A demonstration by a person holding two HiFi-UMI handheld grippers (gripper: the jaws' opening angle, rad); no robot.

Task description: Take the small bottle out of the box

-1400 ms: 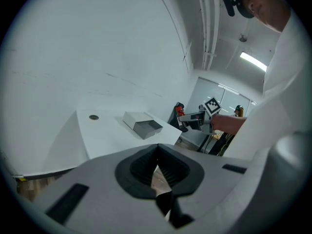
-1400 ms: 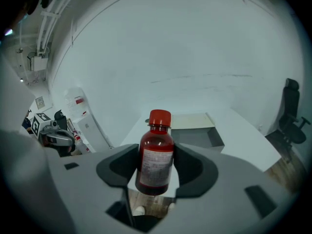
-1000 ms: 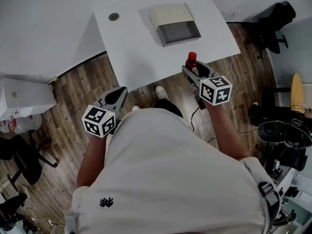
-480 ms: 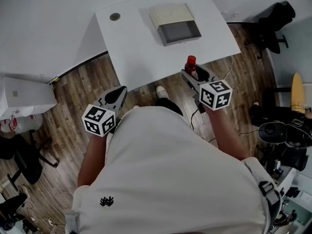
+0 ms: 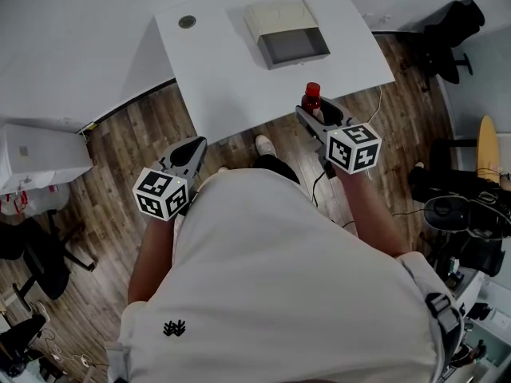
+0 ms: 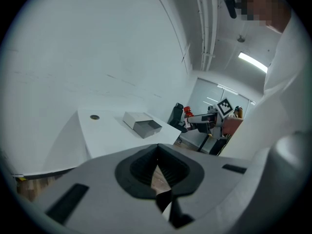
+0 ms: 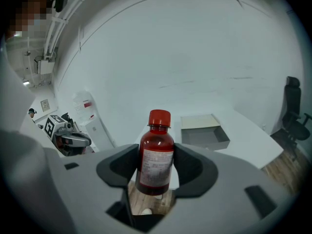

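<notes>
A small red bottle (image 7: 155,157) with a red cap and a white label stands upright between the jaws of my right gripper (image 7: 157,165), which is shut on it. In the head view the small red bottle (image 5: 311,100) and the right gripper (image 5: 319,118) hang just off the near edge of the white table (image 5: 215,86). The open box (image 5: 285,36) lies on the table's far part, its tray empty; the same open box (image 7: 204,133) shows in the right gripper view. My left gripper (image 5: 189,156) is held low over the wooden floor, its jaws shut with nothing in them.
A round grommet (image 5: 187,22) sits at the table's far left corner. A white cabinet (image 5: 36,158) stands at the left, black office chairs (image 5: 447,30) at the right. Cables (image 5: 375,102) trail on the wooden floor beside the table.
The right gripper with the bottle has barely shifted, staying near the table's front edge. The left gripper has not moved.
</notes>
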